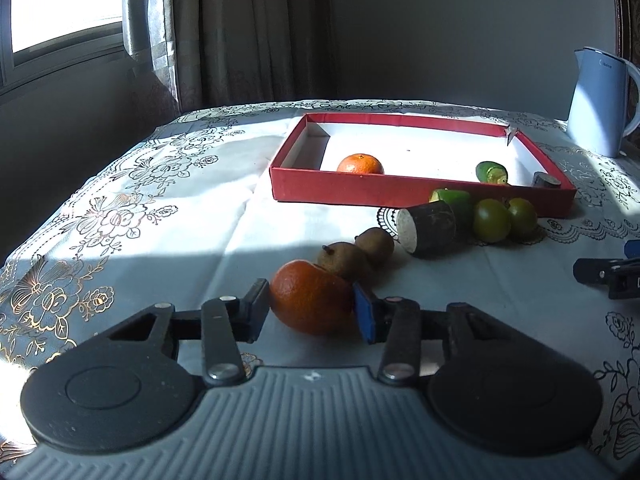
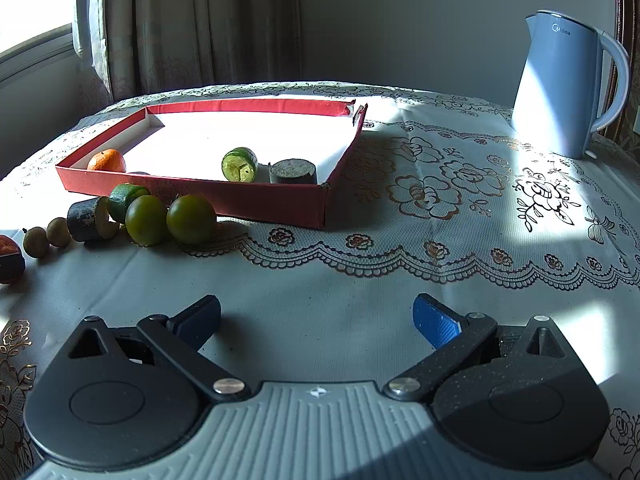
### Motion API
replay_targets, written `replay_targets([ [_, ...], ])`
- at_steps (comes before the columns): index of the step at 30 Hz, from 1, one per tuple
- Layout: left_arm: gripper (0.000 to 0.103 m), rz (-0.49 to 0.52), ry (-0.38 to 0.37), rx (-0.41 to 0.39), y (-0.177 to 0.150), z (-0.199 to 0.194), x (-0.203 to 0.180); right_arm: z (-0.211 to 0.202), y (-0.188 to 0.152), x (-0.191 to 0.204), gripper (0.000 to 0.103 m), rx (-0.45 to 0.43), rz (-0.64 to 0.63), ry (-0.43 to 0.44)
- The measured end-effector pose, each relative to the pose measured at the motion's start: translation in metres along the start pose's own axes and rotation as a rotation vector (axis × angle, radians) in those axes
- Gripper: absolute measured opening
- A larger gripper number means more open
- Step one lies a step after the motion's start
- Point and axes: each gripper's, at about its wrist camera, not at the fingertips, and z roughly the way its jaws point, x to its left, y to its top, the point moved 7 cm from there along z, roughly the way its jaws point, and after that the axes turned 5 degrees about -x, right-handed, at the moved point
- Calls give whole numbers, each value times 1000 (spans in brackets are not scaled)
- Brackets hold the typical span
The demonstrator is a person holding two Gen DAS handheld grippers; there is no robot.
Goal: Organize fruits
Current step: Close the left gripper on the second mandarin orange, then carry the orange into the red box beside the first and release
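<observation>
Round orange tangerine (image 1: 310, 300) is clamped between left gripper (image 1: 312, 312) pads; it should be lifted straight, clear of brown fruits (image 1: 354, 254), into red cardboard tray (image 1: 420, 194). Right gripper (image 2: 316, 322) is spread wide, empty.

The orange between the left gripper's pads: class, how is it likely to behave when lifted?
The orange is round, so it may roll if released on the cloth. Its skin looks soft and slightly dented, so it probably yields a little under the left gripper. The pads touch its widest part, so the grip seems fairly secure.
</observation>
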Motion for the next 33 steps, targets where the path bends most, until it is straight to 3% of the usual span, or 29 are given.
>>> replay_targets([
  [14,40,8,-23,-24,9,-8,-13,0,0,0,103,0,0,1],
  [20,40,38,-27,-84,41,-6,-19,0,0,0,103,0,0,1],
  [27,40,40,-46,-131,91,31,-18,0,0,0,103,0,0,1],
  [33,40,3,-32,-90,111,84,-8,0,0,0,103,0,0,1],
])
